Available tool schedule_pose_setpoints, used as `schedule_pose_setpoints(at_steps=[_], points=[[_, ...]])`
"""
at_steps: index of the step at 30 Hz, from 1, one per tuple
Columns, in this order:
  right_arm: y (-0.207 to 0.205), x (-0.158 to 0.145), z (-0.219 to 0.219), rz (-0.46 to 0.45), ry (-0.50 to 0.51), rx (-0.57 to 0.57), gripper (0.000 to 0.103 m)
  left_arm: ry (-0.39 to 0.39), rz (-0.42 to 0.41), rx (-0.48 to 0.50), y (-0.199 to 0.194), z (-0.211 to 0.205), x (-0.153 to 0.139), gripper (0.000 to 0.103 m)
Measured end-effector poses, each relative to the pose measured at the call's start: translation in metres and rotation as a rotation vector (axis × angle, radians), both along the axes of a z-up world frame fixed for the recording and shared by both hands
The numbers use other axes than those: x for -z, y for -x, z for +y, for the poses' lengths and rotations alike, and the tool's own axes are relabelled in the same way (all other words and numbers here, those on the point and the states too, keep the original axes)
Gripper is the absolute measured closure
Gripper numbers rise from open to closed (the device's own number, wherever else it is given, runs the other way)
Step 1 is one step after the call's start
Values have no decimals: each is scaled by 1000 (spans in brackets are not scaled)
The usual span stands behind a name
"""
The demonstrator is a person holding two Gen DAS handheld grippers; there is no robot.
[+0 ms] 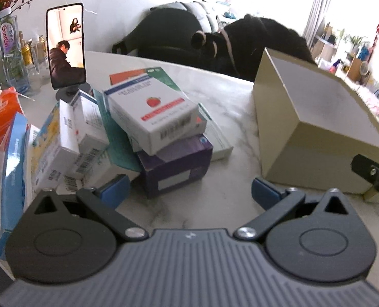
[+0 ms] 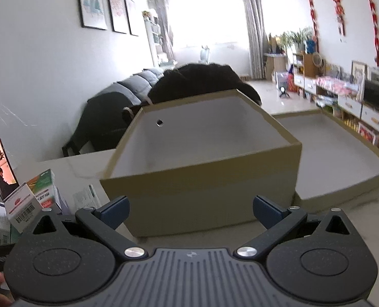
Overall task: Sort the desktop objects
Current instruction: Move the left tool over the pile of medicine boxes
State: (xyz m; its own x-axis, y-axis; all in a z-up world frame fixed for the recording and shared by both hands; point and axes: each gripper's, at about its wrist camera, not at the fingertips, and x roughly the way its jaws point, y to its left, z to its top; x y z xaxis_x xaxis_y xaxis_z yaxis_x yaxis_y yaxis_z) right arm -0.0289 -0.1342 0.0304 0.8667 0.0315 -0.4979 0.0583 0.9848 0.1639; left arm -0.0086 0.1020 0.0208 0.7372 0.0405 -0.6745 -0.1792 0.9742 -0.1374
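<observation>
Blue-padded fingers [image 1: 115, 188] of the left gripper [image 1: 189, 192] stand spread wide, nothing between them; the left pad sits just beside the pile of medicine boxes [image 1: 128, 133], contact uncertain. Landmark: beige cardboard box [image 1: 314, 138], open-topped, on the marble table [image 1: 230, 112]. Left of the beige cardboard box the pile is heaped unevenly: a white strawberry-print carton [image 1: 156, 117] lies tilted on top of a purple carton [image 1: 179, 163], with white barcoded cartons and a blue-edged one leaning further left. Behind the pile, a phone [image 1: 66, 46] stands upright on a stand. Print on the cartons is too blurred to read. Right gripper [image 2: 190, 211], seen from the right wrist view: fingers likewise released and wide apart, holding nothing, poised just in front of the beige cardboard box's near wall; touching or not cannot be told. Box interior looks bare, floor partly hidden by the near wall. Right of the box lies its shallow lid [image 2: 343, 158], cut off at the frame edge.
</observation>
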Motion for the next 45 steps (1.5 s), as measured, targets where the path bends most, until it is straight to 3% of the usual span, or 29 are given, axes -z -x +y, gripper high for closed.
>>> schedule_pose_setpoints(at_steps=[6,15,24,29,34,39,45], points=[[-3,0,13,-26,2,-74,0,35,-66,-26,12,23,-6,0],[-7,-7,29,-32,-46,-193,0,-105,-95,-94,37,62,-6,0],[-2,-27,60,-160,109,-285,0,-194,-110,-86,76,88,6,0],[-3,-26,65,-147,57,-267,0,-304,-158,-43,97,92,5,0],[4,-10,66,-123,79,-244,0,-350,-120,25,102,103,15,0],[7,-3,70,-114,123,-244,0,-339,-48,3,97,114,25,0],[7,0,70,-100,94,-262,0,-504,-4,6,91,106,50,0]])
